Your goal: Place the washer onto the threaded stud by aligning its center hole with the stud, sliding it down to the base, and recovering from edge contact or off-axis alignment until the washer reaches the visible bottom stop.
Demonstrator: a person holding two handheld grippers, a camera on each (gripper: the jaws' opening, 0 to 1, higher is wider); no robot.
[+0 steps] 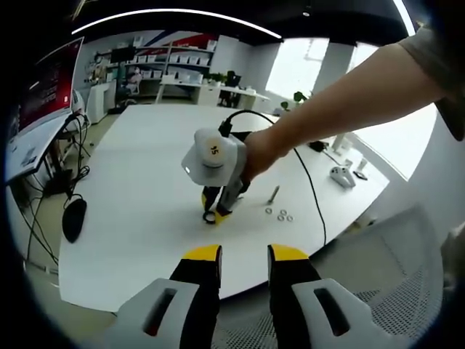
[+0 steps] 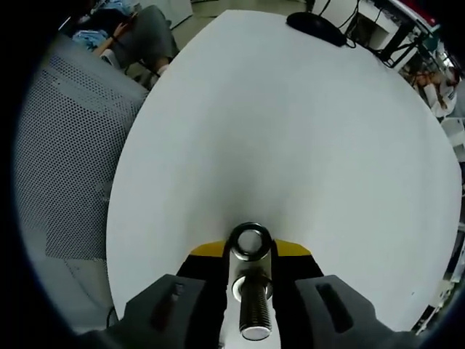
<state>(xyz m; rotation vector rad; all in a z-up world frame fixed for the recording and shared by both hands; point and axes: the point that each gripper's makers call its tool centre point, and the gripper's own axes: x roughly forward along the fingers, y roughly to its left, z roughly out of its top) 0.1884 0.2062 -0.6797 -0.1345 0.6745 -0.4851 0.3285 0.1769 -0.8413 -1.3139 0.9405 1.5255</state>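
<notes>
In the left gripper view, the left gripper (image 1: pixel 243 256) rises from the bottom edge with its two fingers (image 1: pixel 201 276) spread apart and nothing between them. The fingers are black with yellow tips and sit on grey plastic bodies. They are above the near edge of a large white desk (image 1: pixel 145 218) with a smooth, matt top and a rounded outline.

Further in on the desk, a person's hand (image 1: pixel 261 153) holds the right gripper (image 1: pixel 213 212), which has a pale grey rounded housing and points down at the desk. What its fingertips hold is too small to tell here. Just to the right of this gripper a small metal bolt (image 1: pixel 274 193) stands or leans on the desk, and near it lie three small metal washers (image 1: pixel 282 214) in a loose group. A black cable (image 1: pixel 312 189) runs across the desk behind them.

In the right gripper view, the right gripper (image 2: pixel 251 270) is closed on a threaded stud (image 2: pixel 256 309) of bright, shiny metal. Its long axis runs along the fingers, and its end is cut off at the bottom edge. At the fingertips a round metal washer (image 2: pixel 251 242) shows its centre hole toward the camera; whether it is already on the stud I cannot tell. Left of the desk there is a grey mesh chair (image 2: pixel 65 160).
</notes>
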